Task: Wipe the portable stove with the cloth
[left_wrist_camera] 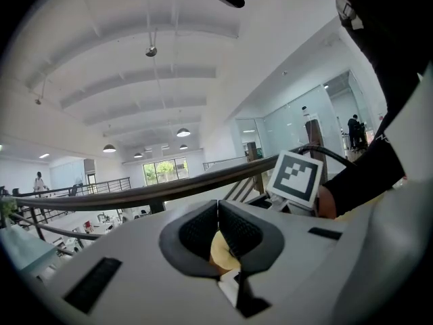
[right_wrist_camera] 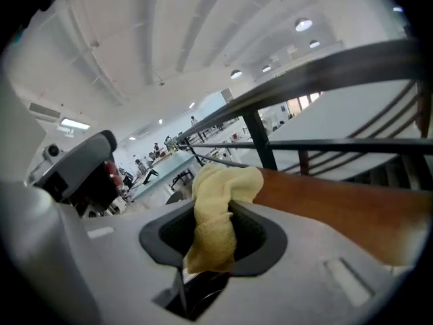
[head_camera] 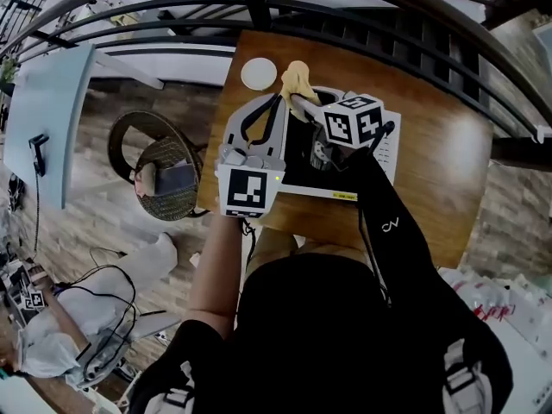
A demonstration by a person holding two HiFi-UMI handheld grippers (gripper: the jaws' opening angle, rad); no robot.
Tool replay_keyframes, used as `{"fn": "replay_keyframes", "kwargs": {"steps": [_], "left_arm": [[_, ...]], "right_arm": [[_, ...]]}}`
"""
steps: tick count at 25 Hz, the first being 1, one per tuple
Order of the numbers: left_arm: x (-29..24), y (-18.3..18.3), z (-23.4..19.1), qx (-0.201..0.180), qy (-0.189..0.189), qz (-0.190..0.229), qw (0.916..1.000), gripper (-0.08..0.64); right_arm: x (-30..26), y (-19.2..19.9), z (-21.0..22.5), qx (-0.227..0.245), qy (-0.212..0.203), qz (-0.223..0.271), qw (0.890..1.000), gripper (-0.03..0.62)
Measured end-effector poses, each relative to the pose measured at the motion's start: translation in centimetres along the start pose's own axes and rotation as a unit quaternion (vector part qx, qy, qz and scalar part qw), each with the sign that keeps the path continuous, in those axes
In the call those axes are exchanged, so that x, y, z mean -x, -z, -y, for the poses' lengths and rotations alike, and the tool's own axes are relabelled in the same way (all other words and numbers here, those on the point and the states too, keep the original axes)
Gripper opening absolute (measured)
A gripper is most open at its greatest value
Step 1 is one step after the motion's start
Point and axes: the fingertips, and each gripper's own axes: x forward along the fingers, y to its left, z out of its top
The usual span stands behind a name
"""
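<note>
Portable stove (head_camera: pixel 386 155) sits mid-counter (head_camera: pixel 444 175), w/ its front rim twd the near edge. Both grippers meet over the stove's far side, by the counter's far edge. Right gripper (head_camera: pixel 297 102) is clamped tight on the yellow cloth (head_camera: pixel 297 80). In the right gripper view the cloth (right_wrist_camera: pixel 220 202) runs up btwn the jaws and flops over the top. Left gripper (head_camera: pixel 278 103) is also closed, pads touching at the tip, w/ a bit of the pale yellow cloth (left_wrist_camera: pixel 223 252) pinched low btwn them. A white round disc (head_camera: pixel 259 73) lies at the far-left corner.
</note>
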Motion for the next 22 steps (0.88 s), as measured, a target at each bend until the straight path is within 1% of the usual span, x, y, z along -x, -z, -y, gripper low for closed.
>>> {"fn": "replay_keyframes", "kwargs": {"steps": [1,4,6,9,13,16,19,22], "left_arm": [[0.1,0.5,-0.2,0.007,-0.001,-0.006,1.0,0.011],[0.2,1.4,-0.5,0.019,-0.002,-0.015,0.9997,0.011],[0.2,1.4,-0.5,0.021,0.002,-0.016,0.9996,0.011],[-0.2,0.9,-0.1,0.017,0.012,-0.011,0.9997,0.011],[-1.1,0.7,1.2,0.015,0.03,-0.008,0.9994,0.011],[-1.9,0.0,2.8,0.009,0.048,0.004,0.9988,0.011],[-2.7,0.2,4.5,0.029,0.057,0.0,0.998,0.011],[-3.6,-0.4,6.6,0.03,0.071,0.004,0.997,0.011]], "right_arm": [[-0.7,0.5,0.4,-0.013,0.004,-0.019,1.0,0.113],[-1.7,2.8,1.6,-0.031,0.043,-0.095,0.994,0.112],[-1.7,3.6,1.9,-0.04,0.051,-0.116,0.991,0.113],[-0.7,3.2,3.1,-0.042,0.067,-0.113,0.99,0.112],[2.1,3.3,6.3,-0.048,0.108,-0.107,0.987,0.113],[5.2,3.7,8.6,-0.05,0.139,-0.097,0.984,0.113],[8.2,4.9,10.6,-0.056,0.168,-0.093,0.98,0.112],[11.1,5.9,12.2,-0.069,0.183,-0.082,0.977,0.114]]}}
